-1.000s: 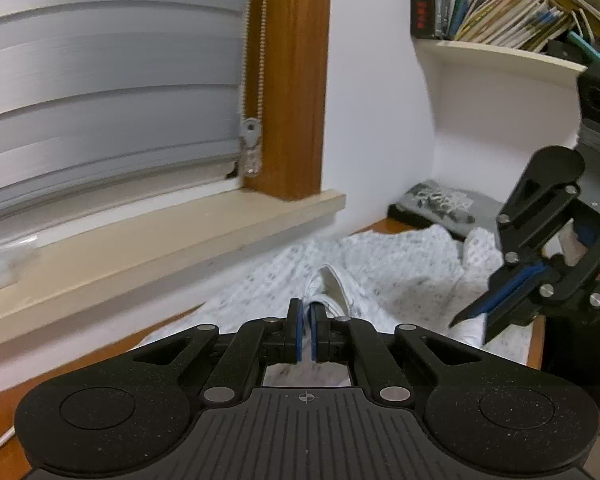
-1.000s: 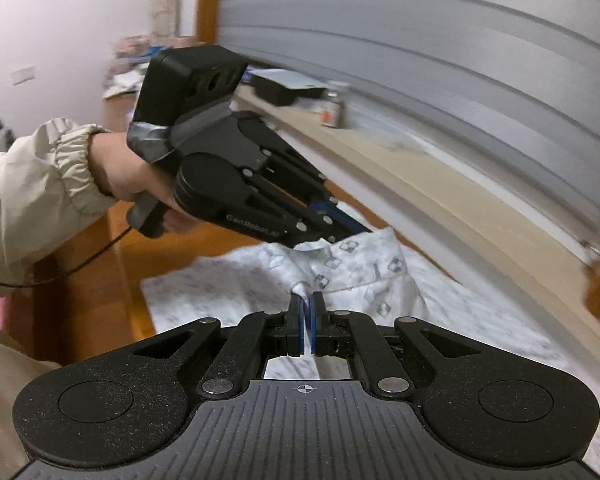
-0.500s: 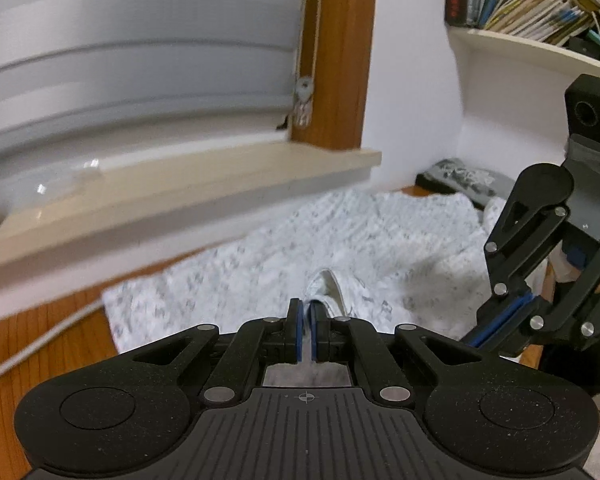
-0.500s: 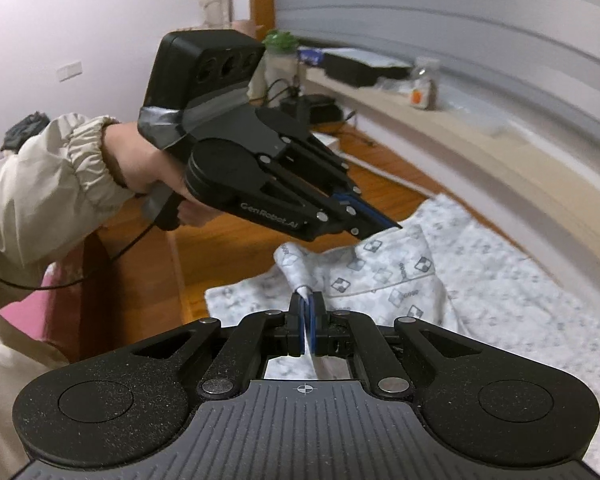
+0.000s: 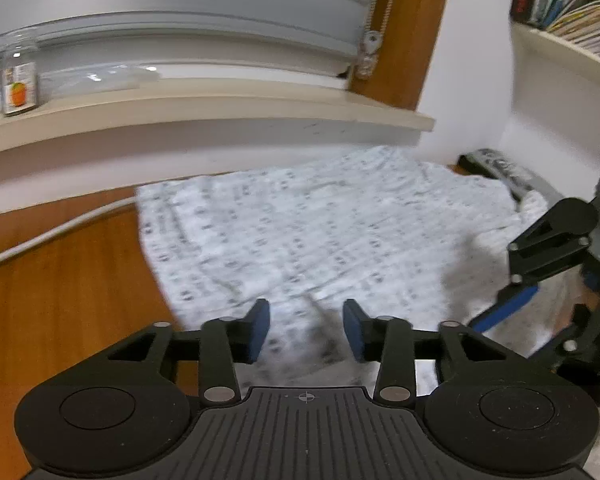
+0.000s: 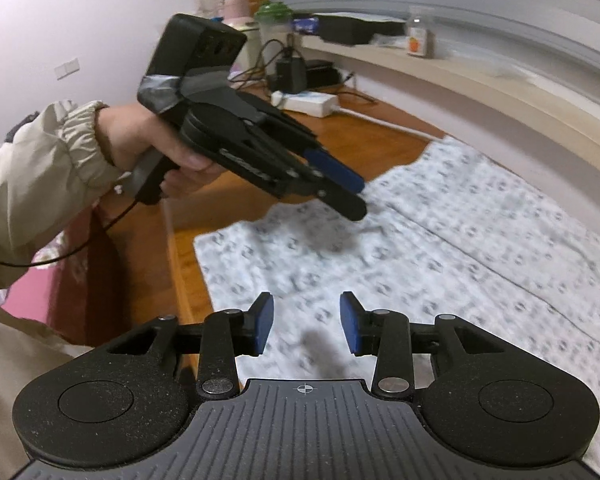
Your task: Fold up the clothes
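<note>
White patterned cotton garment (image 5: 320,240) lies spread on wooden floor (image 5: 60,288), just ahead of both grippers. Left gripper (image 5: 306,330), right gripper (image 6: 306,328): jaws parted, empty. Judgement: pinch both corners level, carry edge over evenly, avoid bunching.

Left hand-held gripper (image 5: 305,330): matte black speckled plastic body; ribbed grey top plate with a small crosshair mark at its front edge; two round raised discs, one at each side; black linkage arms with silver pivot screws; blue pads (image 5: 260,330) on the inner faces of the fingers. Seen from the right wrist camera: black pistol handle, black box on top wrapped in grey tape, white lettering along the side (blurred, unreadable), thin black cable (image 6: 72,250) trailing from the handle.

Right hand-held gripper (image 6: 306,328): same build, same blue pads, same silver screws, same crosshair mark.

Person: beige jacket sleeve (image 6: 40,172) with gathered elastic cuff.
</note>
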A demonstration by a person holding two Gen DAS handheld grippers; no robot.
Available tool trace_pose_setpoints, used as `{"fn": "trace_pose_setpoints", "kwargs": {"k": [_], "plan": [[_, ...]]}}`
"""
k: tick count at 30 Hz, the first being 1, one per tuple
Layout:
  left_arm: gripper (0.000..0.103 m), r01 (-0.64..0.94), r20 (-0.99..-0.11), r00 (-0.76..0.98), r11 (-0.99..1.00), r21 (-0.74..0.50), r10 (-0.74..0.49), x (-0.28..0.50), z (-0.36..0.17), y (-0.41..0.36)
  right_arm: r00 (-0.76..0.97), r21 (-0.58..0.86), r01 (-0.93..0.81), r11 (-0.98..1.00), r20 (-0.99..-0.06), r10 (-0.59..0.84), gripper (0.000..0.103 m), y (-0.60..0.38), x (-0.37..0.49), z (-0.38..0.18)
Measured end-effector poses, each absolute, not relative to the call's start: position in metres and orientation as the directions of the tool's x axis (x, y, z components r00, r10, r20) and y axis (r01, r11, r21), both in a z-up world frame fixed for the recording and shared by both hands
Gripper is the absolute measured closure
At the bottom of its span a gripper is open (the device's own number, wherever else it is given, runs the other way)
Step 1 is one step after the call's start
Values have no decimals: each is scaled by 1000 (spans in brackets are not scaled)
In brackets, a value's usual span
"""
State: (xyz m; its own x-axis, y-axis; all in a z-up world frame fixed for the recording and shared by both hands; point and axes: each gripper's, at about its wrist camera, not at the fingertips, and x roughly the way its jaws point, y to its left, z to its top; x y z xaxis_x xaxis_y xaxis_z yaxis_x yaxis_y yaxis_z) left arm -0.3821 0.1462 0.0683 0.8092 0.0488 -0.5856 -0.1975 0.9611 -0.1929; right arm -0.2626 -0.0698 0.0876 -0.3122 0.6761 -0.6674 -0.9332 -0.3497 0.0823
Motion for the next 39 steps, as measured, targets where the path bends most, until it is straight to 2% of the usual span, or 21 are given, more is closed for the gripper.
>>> {"fn": "trace_pose_setpoints", "kwargs": {"k": [5,9,10,11,13,14,16,20,26,30,31,33,34,35,36,39], "plan": [[58,-190,-614,789,961,-200,28,-363,58,144,-312,69,-930,-362,-669,674,66,-71,-270,76],[62,-193,-632,775,960,-203,22,-351,51,145,-314,62,-927,-369,-664,678,66,-68,-278,66],[62,-191,-633,774,960,-203,20,-350,50,145,-315,60,-927,-371,-663,679,68,-67,-280,63],[64,-187,-633,774,962,-200,19,-349,50,144,-315,58,-926,-373,-662,680,76,-66,-282,61],[71,-180,-628,778,965,-190,21,-347,50,143,-316,55,-926,-374,-659,683,86,-65,-285,57],[75,-177,-626,779,967,-185,23,-346,49,143,-313,57,-928,-369,-656,687,95,-65,-283,56],[99,-183,-622,782,971,-155,48,-345,47,141,-312,54,-928,-369,-652,690,100,-65,-282,56],[98,-201,-599,796,971,-129,85,-351,55,134,-319,57,-929,-365,-622,715,101,-69,-279,61],[98,-197,-516,849,975,-103,117,-391,96,115,-363,78,-919,-387,-552,751,101,-84,-283,85],[97,-259,-583,799,959,-112,147,-399,84,120,-377,93,-913,-397,-564,734,101,-84,-288,78],[95,-267,-612,779,956,-121,140,-399,76,122,-381,97,-911,-400,-567,730,98,-84,-289,76],[87,-309,-643,746,945,-105,173,-397,66,124,-388,105,-908,-405,-573,722,91,-84,-291,72],[83,-325,-647,739,940,-101,186,-397,63,125,-387,108,-909,-402,-575,721,79,-85,-290,71],[73,-335,-642,742,936,-107,193,-396,64,126,-372,107,-918,-383,-569,733,69,-91,-283,72],[64,-344,-634,748,932,-115,198,-395,65,127,-357,106,-926,-364,-563,745,67,-96,-276,74],[58,-317,-610,770,942,-108,189,-384,75,116,-295,102,-952,-288,-552,780,66,-125,-248,75]]}}
